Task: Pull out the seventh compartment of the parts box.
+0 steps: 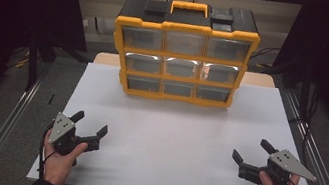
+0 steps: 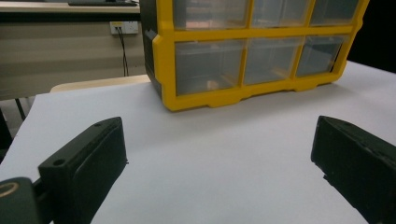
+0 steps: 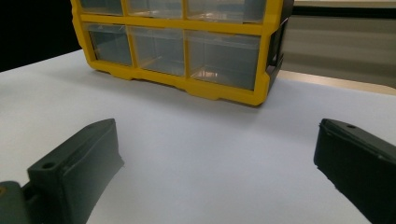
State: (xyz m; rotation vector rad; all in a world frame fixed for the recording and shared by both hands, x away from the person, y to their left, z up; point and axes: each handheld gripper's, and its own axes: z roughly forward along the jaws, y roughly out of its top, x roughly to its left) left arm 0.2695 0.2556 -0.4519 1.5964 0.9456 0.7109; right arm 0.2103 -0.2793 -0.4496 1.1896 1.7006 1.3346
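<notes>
A yellow and black drawer organiser (image 1: 183,50) stands upright at the far middle of the white table (image 1: 171,129), with a yellow handle on top and a grid of clear drawers, all pushed in. My left gripper (image 1: 90,124) rests near the front left of the table in a hand, open, nothing between its jaws. My right gripper (image 1: 253,152) sits at the front right, also open and empty. In the left gripper view the organiser (image 2: 252,51) is ahead beyond my left gripper (image 2: 219,163). In the right gripper view the organiser (image 3: 182,42) stands ahead of my right gripper (image 3: 219,163).
Metal rails (image 1: 11,117) run along both sides of the table. A wall socket with a cable (image 2: 123,29) is on the wall behind. Dark curtains hang at both sides. White table surface lies between the grippers and the organiser.
</notes>
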